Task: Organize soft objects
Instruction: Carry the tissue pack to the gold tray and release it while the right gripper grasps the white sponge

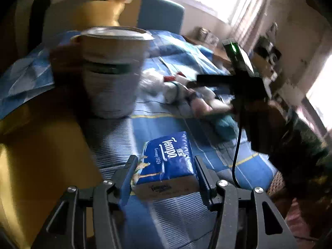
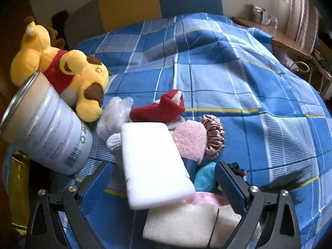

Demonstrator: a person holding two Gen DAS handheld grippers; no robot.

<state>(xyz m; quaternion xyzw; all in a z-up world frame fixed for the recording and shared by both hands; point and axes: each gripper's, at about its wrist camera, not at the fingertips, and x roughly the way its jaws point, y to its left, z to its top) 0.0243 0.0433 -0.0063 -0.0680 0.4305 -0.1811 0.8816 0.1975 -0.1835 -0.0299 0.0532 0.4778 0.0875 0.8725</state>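
Gripping one tissue pack [image 1: 166, 161], the left hand-held gripper [image 1: 165, 172] faces one can [image 1: 112, 72]; the right hand-held gripper [image 2: 159, 178] gapes empty.

The blue tissue pack [image 1: 166, 161] bore "Tempo" and "Germany 1929" in white. The white can [image 2: 51, 132] carried a recycling symbol and barcode; its print was unreadable.

A blue, white and yellow check is seen on the bedspread [image 2: 238, 87]. The tissue pack [image 1: 166, 161] is printed deep blue, the plush bear [image 2: 68, 76] yellow with red, the sponge block [image 2: 153, 166] white.
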